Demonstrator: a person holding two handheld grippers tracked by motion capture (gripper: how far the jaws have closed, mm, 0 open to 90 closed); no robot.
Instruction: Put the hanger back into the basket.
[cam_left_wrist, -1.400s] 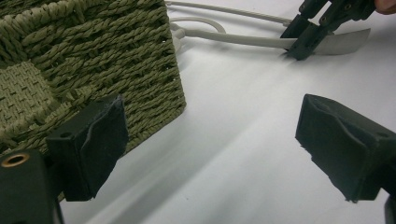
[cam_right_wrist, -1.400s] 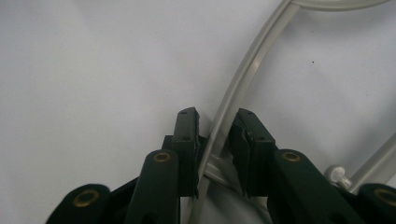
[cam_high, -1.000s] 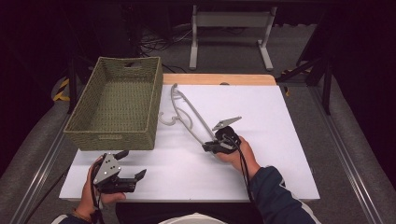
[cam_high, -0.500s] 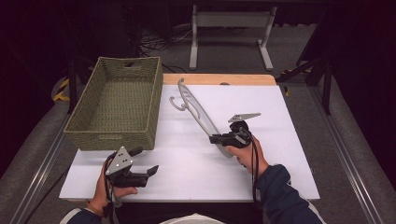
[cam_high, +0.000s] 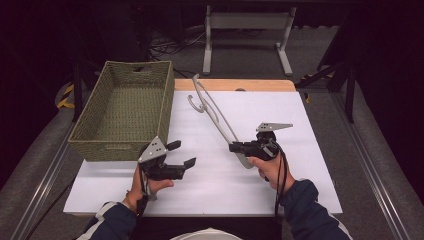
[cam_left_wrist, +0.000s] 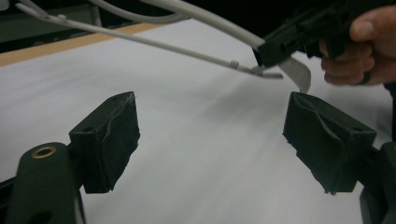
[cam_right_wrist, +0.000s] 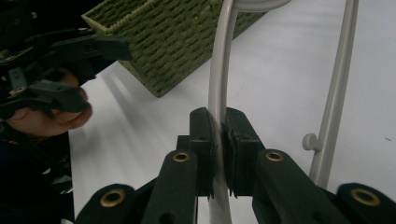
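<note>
One hanger end clamped in right hand-held gripper

Left gripper: the left hand is holding it low over the table's near side, jaws pointing right across the view. Jaws have just been closing a little but are standing wide apart with nothing between the pads. Right gripper: the right hand is gripping its handle, jaws pointing left toward the other gripper, grey plate on top. Its jaws are pressing tight together, pads clamping on a thin hanger bar. Both forearms are entering from the bottom edge, sleeves showing.
</note>
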